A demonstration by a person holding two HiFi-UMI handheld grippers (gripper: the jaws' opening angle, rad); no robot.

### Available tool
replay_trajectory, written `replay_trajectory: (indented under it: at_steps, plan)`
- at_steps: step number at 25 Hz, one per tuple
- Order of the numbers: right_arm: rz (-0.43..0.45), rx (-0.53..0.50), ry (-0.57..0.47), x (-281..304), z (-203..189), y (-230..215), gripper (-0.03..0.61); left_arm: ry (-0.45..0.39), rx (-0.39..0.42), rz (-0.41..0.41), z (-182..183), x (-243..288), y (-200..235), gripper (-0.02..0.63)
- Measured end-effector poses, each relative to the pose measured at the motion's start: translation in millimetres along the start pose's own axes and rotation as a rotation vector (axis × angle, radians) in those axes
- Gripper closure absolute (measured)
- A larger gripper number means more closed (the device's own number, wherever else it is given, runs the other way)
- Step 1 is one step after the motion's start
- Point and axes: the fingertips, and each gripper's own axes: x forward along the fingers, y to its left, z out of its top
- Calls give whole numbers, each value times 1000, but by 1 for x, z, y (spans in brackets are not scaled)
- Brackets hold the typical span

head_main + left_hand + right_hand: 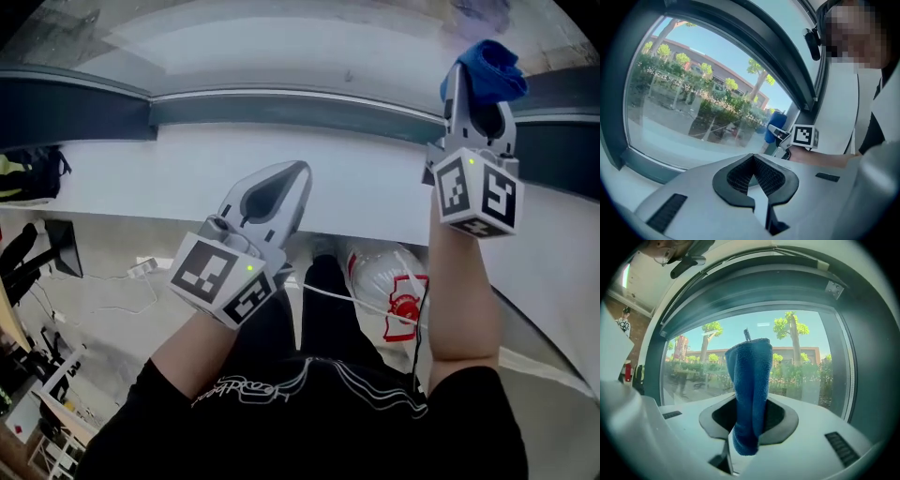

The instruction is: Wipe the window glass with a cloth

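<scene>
One blue cloth (pixel 750 380) is pinched in the right gripper (pixel 751 401), whose jaws are closed on it about a third of the way up its length. In the right gripper view the cloth's long axis runs upright through the centre of the frame. A short rounded end hangs below the jaws at lower centre. The longer part stands up past the jaw tips and points away towards the window glass (pixel 801 366).

In the head view the same cloth (pixel 487 67) is a bunched lump at the upper right of the frame. It sticks out beyond the right gripper (pixel 476 86), which is raised to the level of the dark window frame (pixel 84 108). Whether the cloth actually touches the glass cannot be told (it lies very near it in every view).

There are two grippers. The left gripper (pixel 292 180) is lower, at the centre of the head view over the white sill (pixel 141 178), tilted towards the upper right. In the left gripper view its jaws meet at the tips and the padded hollow between them is empty, so the left gripper (pixel 753 159) holds nothing. Beyond it, at centre right of that frame, the right gripper's marker cube (pixel 805 136) and the blue cloth (pixel 771 133) show beside the pane.

Below the sill, at lower centre of the head view, lie one white bag with red print (pixel 398 281) and one white cable (pixel 356 302).
</scene>
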Motion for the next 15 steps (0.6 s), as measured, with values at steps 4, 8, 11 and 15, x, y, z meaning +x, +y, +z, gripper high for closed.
replay_trajectory:
  at_steps: [4,8,11,15]
  plan:
    - [54,4,-5,6,9,64,485,-34,-28,70,10,-49,40,611]
    - [176,-11,13,9,6,161,485,-56,-51,123,10,-98,86,611]
    - [262,-16,25,12,-4,231,485,-71,-66,160,10,-132,121,610]
    - [369,-13,35,23,-13,326,485,-93,-85,211,7,-179,172,611]
